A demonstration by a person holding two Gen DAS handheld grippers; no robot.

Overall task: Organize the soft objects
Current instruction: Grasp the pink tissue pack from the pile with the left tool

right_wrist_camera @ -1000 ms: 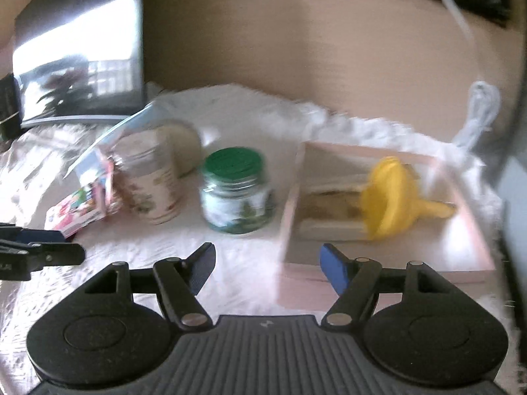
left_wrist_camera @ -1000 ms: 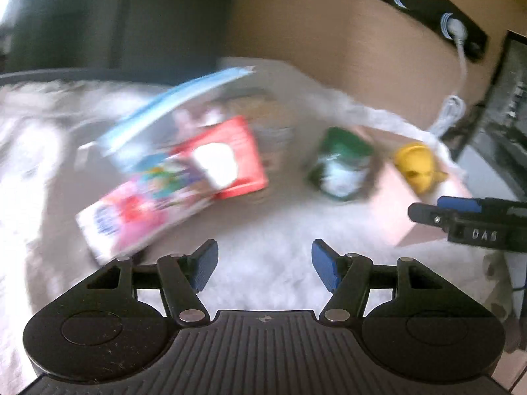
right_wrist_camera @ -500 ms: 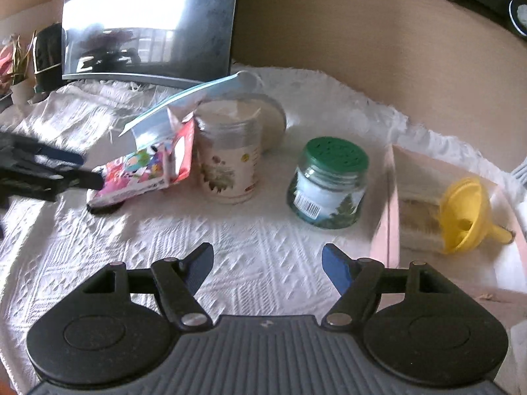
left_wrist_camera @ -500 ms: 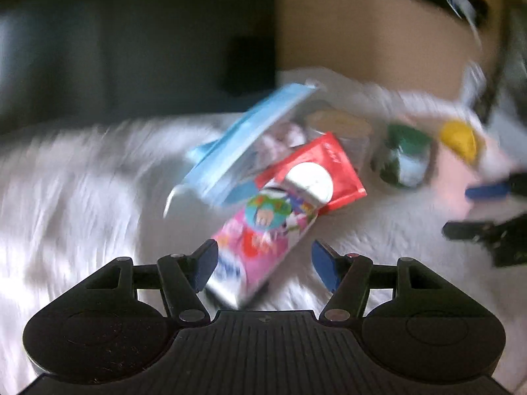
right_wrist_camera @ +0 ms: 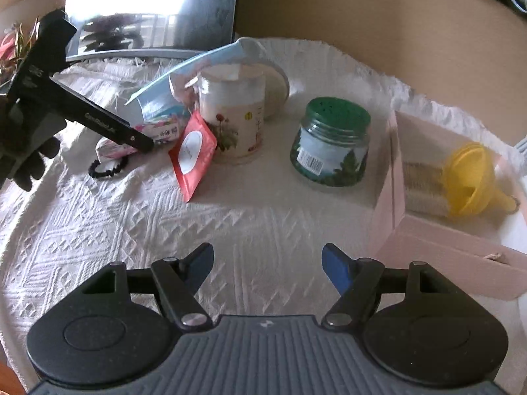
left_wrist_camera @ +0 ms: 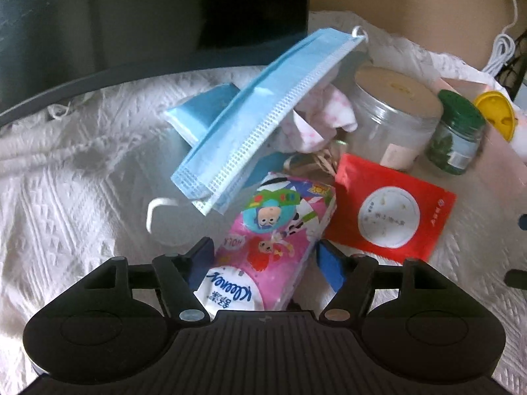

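A pink cartoon-printed tissue pack [left_wrist_camera: 276, 230] lies on the white cloth between the fingers of my left gripper [left_wrist_camera: 265, 260]. Its jaws are opening, and a gap shows beside the right pad. A blue face mask [left_wrist_camera: 263, 115] leans over the pack, with a pink-dotted cloth [left_wrist_camera: 316, 121] behind it and a red sachet [left_wrist_camera: 388, 217] to the right. In the right wrist view a left-gripper finger [right_wrist_camera: 108, 125] reaches into that pile beside the red sachet [right_wrist_camera: 194, 151]. My right gripper [right_wrist_camera: 266, 263] hangs open over bare cloth with nothing between its fingers.
A clear jar [right_wrist_camera: 234, 115] and a green-lidded jar [right_wrist_camera: 332, 144] stand mid-table. A pink box [right_wrist_camera: 444, 240] at the right holds a yellow funnel [right_wrist_camera: 471, 177]. A black hair tie [right_wrist_camera: 108, 168] lies near the pile. A dark monitor [right_wrist_camera: 148, 6] stands behind.
My left gripper has closed in on the pile, so the tissue pack now sits between its fingers. The right wrist view has swung left and lower, still with nothing in its jaws.
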